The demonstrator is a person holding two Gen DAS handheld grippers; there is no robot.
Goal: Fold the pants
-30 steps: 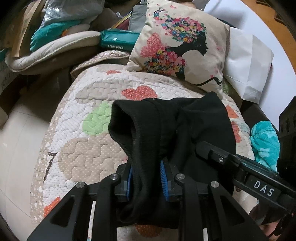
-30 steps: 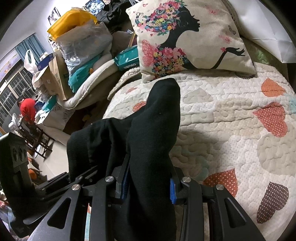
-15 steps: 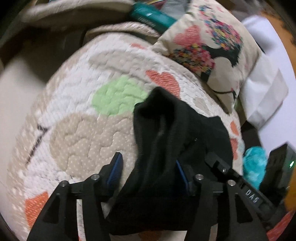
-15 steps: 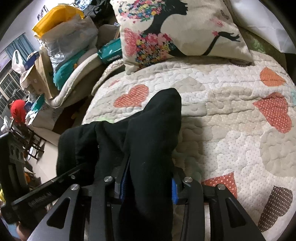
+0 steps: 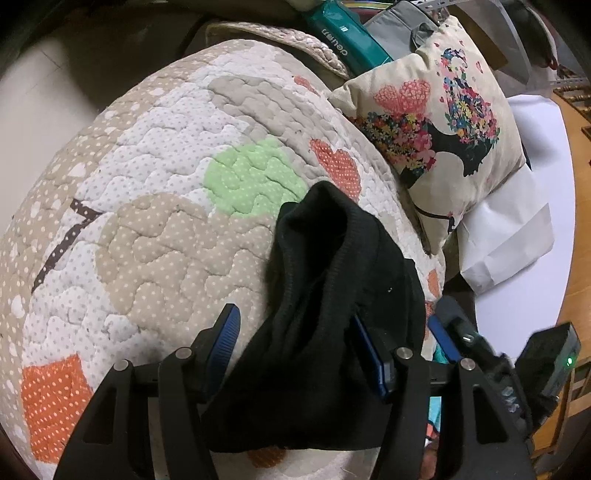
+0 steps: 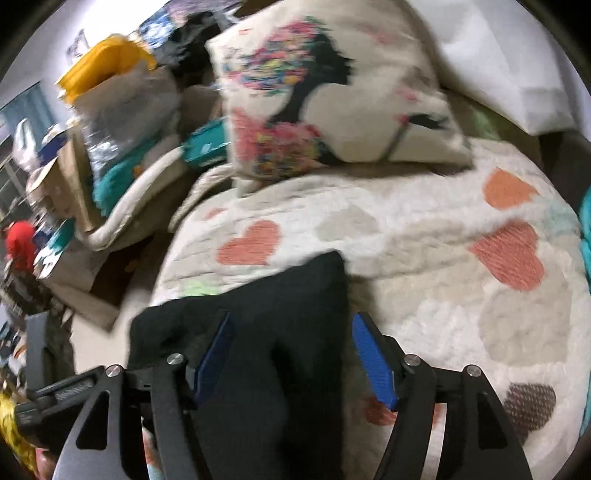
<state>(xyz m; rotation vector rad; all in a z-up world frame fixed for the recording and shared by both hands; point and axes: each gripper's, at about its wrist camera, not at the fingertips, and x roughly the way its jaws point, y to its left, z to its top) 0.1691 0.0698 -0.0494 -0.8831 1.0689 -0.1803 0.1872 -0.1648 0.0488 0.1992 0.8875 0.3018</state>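
Note:
The black pants (image 5: pixel 325 295) lie bunched on the quilted bed cover (image 5: pixel 155 221) with heart patches. My left gripper (image 5: pixel 299 343) is open, its blue pads wide apart, and the cloth lies loose between them. In the right wrist view the black pants (image 6: pixel 280 332) lie between the pads of my right gripper (image 6: pixel 291 350), which is also open. That view is motion-blurred. The right gripper's body (image 5: pixel 480 354) shows at the lower right of the left wrist view, close beside the pants.
A printed cushion (image 5: pixel 443 136) leans at the head of the bed, with a white paper bag (image 5: pixel 509 236) beside it. A teal packet (image 5: pixel 340 33) lies behind. Bags and clutter (image 6: pixel 110 110) pile up left of the bed. The floor (image 5: pixel 33 74) drops away at left.
Both grippers were shut on the pants a second ago. The left opened first, then the right, and the pants settled onto the quilt. Both cameras swung over the bed.

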